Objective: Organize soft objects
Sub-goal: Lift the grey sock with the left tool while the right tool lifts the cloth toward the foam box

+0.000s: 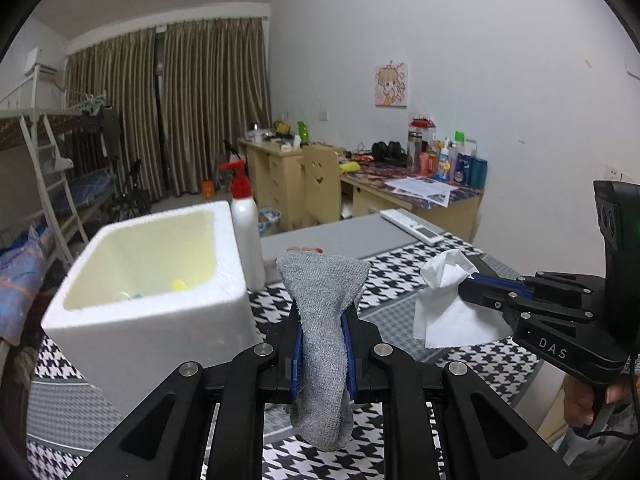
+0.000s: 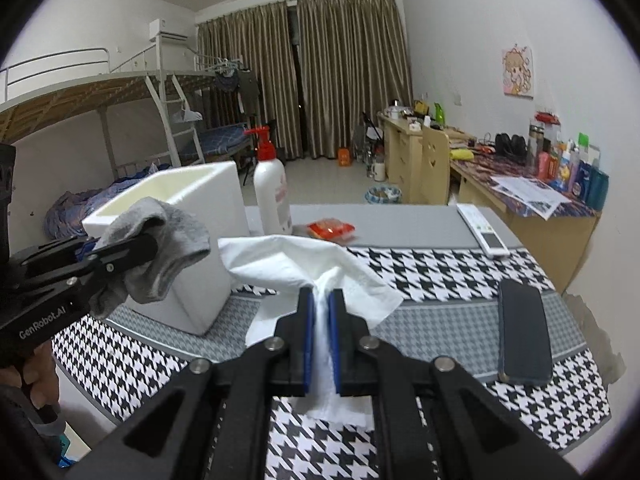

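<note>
Black gripper linkage fills the bottom of both wrist views. Held between the blue pads of the left gripper, a grey sock is pinched at its middle, its top flopping over the fingertips and its lower end hanging beneath them, lifted off the table. Just left of it stands a white foam box, open at the top, with small yellow and blue items lying inside. The right gripper is pressed together on a white tissue, which fans out above and beside the fingers and trails down between them, also held up above the houndstooth tablecloth. Both grippers sit side by side, the foam box on the left gripper's side. Behind the box stands a white pump bottle with a red top. Farther back on the table lie an orange packet and a white remote control, and a dark phone rests on the cloth to the right.
</note>
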The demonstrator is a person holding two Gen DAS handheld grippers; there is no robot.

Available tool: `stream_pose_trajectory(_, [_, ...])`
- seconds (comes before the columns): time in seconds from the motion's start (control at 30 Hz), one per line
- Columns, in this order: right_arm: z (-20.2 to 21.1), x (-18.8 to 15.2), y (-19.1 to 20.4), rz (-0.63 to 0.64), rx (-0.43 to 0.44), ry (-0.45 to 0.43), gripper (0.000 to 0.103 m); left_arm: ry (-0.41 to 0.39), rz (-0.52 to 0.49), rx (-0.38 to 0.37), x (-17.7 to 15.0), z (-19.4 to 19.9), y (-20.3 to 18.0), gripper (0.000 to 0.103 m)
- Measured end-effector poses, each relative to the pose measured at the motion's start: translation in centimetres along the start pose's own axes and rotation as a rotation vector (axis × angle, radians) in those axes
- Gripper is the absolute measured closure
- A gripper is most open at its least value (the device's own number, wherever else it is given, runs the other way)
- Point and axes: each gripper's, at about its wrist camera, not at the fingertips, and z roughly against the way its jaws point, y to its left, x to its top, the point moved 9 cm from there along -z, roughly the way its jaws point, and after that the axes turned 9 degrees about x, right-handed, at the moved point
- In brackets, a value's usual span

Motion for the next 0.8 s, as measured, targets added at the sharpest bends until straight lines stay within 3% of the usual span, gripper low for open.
stream_pose_trajectory(0.8, [-0.2,5.2,2.3,0.033,0.023,-0.103,0.092,-0.099,0.009,0.086,5.1,0.6,3.8,0.086])
